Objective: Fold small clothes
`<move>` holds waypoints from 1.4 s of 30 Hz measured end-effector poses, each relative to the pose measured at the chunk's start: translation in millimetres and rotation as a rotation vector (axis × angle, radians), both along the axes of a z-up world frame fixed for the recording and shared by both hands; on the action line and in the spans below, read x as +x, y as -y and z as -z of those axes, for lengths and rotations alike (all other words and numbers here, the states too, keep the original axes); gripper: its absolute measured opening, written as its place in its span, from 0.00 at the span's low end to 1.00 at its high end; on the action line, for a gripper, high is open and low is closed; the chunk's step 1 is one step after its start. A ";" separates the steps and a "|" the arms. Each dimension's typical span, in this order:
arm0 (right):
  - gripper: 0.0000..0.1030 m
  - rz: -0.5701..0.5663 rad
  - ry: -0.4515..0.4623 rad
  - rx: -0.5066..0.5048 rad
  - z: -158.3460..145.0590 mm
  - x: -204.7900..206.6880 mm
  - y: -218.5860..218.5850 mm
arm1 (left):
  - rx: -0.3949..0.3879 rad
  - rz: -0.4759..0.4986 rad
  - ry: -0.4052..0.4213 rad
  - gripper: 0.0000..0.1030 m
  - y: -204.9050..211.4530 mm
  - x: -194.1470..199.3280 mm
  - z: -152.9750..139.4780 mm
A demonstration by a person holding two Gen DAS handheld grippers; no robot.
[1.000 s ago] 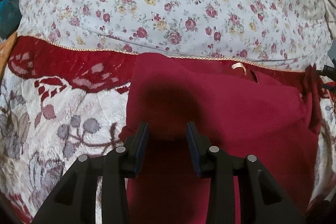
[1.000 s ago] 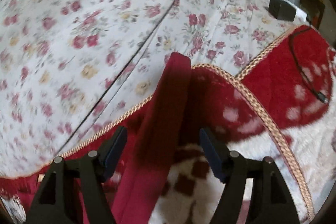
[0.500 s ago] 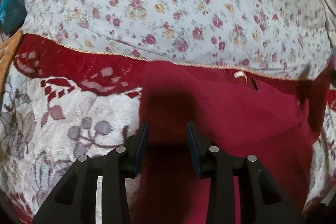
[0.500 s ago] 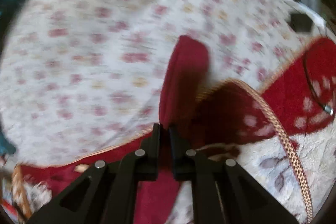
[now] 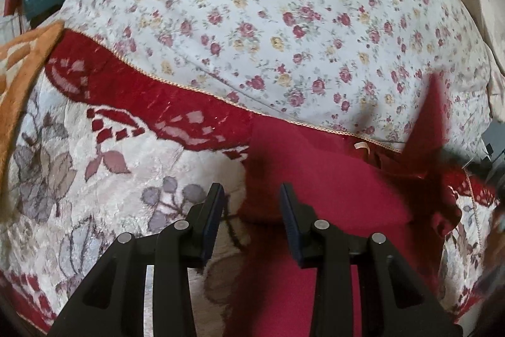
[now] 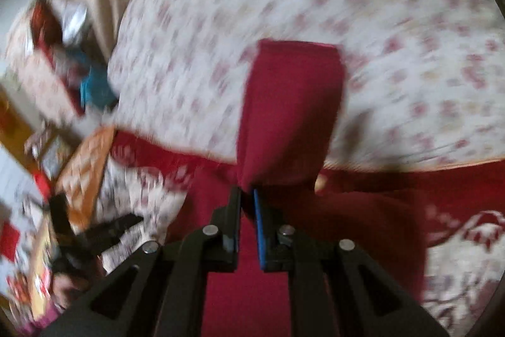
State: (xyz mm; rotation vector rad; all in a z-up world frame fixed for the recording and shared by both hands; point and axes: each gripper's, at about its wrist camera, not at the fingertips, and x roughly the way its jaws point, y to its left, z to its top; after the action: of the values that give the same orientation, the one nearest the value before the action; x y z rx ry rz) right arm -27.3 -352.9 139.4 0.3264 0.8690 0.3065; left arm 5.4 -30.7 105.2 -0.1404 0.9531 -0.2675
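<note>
I am working on a bed, where a floral sheet [image 5: 284,5] is lying beyond a red-and-cream blanket [image 5: 104,179] whose gold-corded edge is crossing the view. The red garment [image 5: 331,195] is lying on that blanket, near the cord. A second ago my right gripper [image 6: 247,195] was spread wide around one red strip; now its fingers are pinching that strip [image 6: 293,103], lifting it up and swinging it leftward over the body of the cloth. That, I judge, is starting a fold. My left gripper [image 5: 251,195] is still hovering with its fingers apart, holding nothing, over the garment's left edge.
</note>
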 end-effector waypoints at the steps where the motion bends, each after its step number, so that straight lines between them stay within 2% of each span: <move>1: 0.08 -0.030 -0.028 -0.015 18.3 5.5 -20.8 | 0.000 -0.001 -0.002 0.14 -2.1 0.2 1.4; 3: 0.11 -0.073 -0.076 -0.036 49.5 9.4 -50.1 | 0.001 0.002 -0.007 0.14 -3.9 0.7 3.8; 5: 0.27 -0.115 -0.149 -0.086 83.4 12.0 -74.9 | -0.002 0.012 -0.017 0.14 -4.1 2.0 5.6; 7: 0.33 -0.119 -0.200 -0.067 100.5 11.1 -79.7 | -0.011 0.027 -0.015 0.14 -2.3 3.4 6.3; 9: 0.36 -0.100 -0.196 -0.029 97.3 1.5 -67.1 | -0.013 0.044 -0.008 0.14 3.7 5.6 6.3; 14: 0.54 -0.012 -0.117 -0.021 63.8 -36.6 -10.5 | -0.008 0.113 -0.051 0.14 37.4 22.2 23.7; 19: 0.58 0.115 -0.128 -0.034 56.1 -69.7 54.4 | 0.039 0.162 -0.112 0.14 76.9 40.7 51.5; 20: 0.58 0.142 -0.136 -0.033 56.8 -77.8 70.1 | 0.036 0.173 -0.119 0.12 85.5 44.0 56.7; 22: 0.58 0.188 -0.147 -0.029 61.0 -89.1 92.8 | 0.068 0.158 -0.106 0.00 93.5 47.8 59.5; 23: 0.58 0.217 -0.155 -0.023 64.1 -94.1 104.6 | 0.070 0.152 -0.097 0.00 95.6 49.6 58.2; 26: 0.58 0.283 -0.168 0.007 73.7 -102.5 131.7 | -0.022 0.148 -0.080 0.00 88.0 52.0 40.7; 28: 0.58 0.313 -0.166 0.009 78.6 -103.6 142.5 | -0.052 0.152 -0.043 0.00 78.8 50.2 24.4; 31: 0.65 0.350 -0.166 0.032 86.2 -98.6 152.1 | -0.037 0.119 -0.004 0.00 61.7 47.2 13.1; 34: 0.69 0.381 -0.178 0.078 94.9 -90.8 156.4 | -0.024 0.094 -0.030 0.00 43.9 46.3 21.8; 38: 0.72 0.421 -0.212 0.150 112.1 -73.9 160.5 | -0.012 0.104 -0.057 0.00 43.6 44.1 37.4; 42: 0.72 0.459 -0.251 0.231 131.8 -47.6 161.8 | -0.036 0.099 -0.062 0.00 48.1 43.8 36.9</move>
State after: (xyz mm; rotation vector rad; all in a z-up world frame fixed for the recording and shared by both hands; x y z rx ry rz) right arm -75.0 -514.7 7.6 0.7767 0.9776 -0.0648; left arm 49.2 -78.8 68.3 -0.1349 1.0183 -0.3730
